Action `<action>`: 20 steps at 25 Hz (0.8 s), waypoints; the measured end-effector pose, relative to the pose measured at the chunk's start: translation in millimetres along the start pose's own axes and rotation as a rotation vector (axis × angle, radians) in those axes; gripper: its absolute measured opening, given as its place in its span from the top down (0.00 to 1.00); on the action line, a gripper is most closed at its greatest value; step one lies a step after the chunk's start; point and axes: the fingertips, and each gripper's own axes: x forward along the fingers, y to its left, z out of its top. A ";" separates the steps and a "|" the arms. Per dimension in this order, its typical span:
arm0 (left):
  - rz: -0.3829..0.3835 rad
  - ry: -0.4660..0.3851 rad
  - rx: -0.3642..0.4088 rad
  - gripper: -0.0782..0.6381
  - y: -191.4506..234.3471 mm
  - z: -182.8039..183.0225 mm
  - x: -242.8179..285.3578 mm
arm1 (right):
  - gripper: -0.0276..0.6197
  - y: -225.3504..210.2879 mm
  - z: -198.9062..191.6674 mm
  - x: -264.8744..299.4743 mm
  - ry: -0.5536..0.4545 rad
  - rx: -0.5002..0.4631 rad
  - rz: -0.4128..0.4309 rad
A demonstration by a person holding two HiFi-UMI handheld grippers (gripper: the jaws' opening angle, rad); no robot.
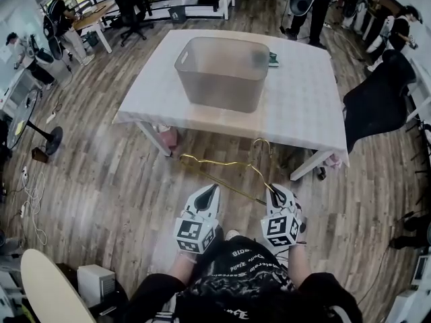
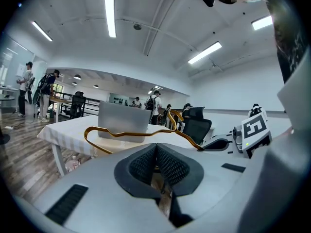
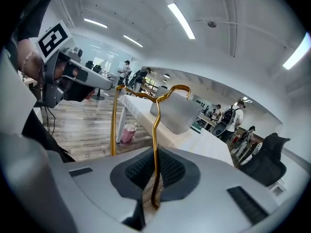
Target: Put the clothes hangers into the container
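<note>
Your right claw (image 3: 155, 165) is pinching the hanger (image 3: 155, 135) by its wire, likely so the hook is leading toward the container (image 1: 222, 89) at 12 o'clock. Your left claw (image 2: 156, 154) is hovering at 9 o'clock, closed on nothing.

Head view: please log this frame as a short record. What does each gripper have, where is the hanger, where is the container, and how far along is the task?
left gripper: jaws together, nothing between them
right gripper: shut on the hanger's wire
hanger: gold wire, held in the air short of the table's near edge
container: grey bin, upright on the table, no hanger seen inside
table: covered with a white cloth
task status: hanger carried, not yet in the container
</note>
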 end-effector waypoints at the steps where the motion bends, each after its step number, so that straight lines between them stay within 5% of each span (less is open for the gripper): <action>1: 0.000 -0.001 0.003 0.86 1.3 1.7 3.7 | 0.93 -2.8 -0.5 2.9 0.001 0.004 -0.001; 11: -0.032 0.003 0.001 0.86 35.4 0.0 48.1 | 0.93 -15.0 4.7 44.1 -0.002 0.034 -0.019; 20: -0.049 -0.003 -0.006 0.86 113.0 36.7 131.1 | 0.93 -53.2 46.8 130.0 0.015 0.047 -0.025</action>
